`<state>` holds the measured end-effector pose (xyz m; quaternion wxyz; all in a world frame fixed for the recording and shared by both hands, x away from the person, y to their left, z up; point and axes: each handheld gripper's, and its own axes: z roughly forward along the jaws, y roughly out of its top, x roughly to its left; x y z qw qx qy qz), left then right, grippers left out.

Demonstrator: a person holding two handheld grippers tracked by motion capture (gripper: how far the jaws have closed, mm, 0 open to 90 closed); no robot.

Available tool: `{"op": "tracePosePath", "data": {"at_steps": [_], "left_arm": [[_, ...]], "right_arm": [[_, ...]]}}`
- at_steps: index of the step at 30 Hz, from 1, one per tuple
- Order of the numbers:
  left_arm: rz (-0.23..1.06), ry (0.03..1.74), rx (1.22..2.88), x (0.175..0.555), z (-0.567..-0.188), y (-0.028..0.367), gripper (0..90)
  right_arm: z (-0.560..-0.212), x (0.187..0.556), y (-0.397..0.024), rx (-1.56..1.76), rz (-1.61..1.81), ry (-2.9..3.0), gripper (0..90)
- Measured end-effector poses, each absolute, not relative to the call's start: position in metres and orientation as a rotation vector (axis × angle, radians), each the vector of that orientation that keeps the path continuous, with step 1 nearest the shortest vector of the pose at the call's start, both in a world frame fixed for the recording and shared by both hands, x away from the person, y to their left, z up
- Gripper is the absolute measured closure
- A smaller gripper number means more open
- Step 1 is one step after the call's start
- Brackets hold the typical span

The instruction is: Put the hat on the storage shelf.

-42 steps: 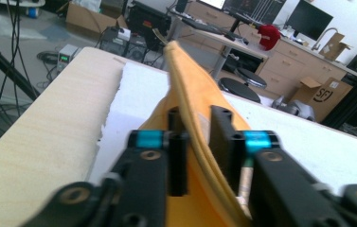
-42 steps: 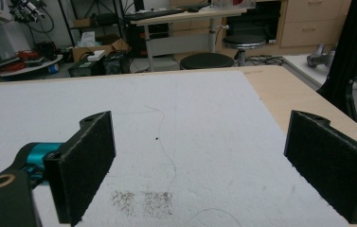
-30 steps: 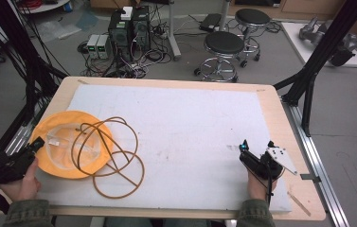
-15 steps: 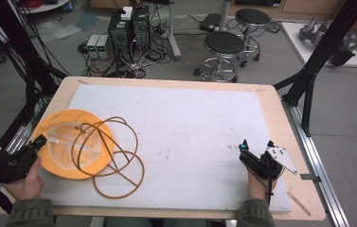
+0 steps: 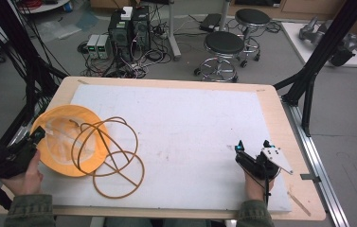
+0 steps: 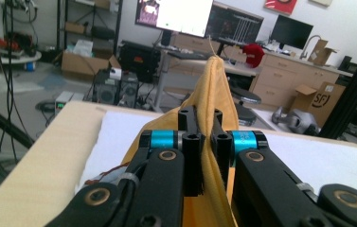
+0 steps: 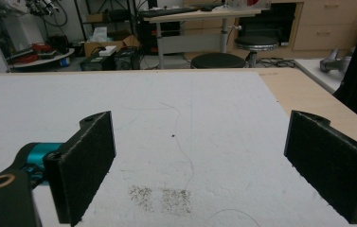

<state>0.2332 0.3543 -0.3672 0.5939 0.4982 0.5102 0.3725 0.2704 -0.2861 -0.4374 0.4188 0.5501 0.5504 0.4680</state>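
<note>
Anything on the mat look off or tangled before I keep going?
Yes. The brown cord sprawls in loose, overlapping loops, partly over the orange hat and partly on the white mat. The left gripper is clamped on the hat's edge; lifting may drag the cord. The right gripper is open over bare mat.

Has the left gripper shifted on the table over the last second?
Barely, if at all. The left gripper holds the rim of the orange hat at the white mat's left edge, as before; any drift is too slight to call.
</note>
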Motion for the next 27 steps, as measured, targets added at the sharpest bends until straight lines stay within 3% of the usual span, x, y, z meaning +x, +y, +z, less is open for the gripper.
{"op": "tracePosePath", "data": {"at_steps": [27], "left_arm": [[0.982,0.999,1.049,0.207,-0.312,0.352,86.9]], "right_arm": [[-0.433,0.262,-0.285,1.356,1.185,1.316,8.6]]}}
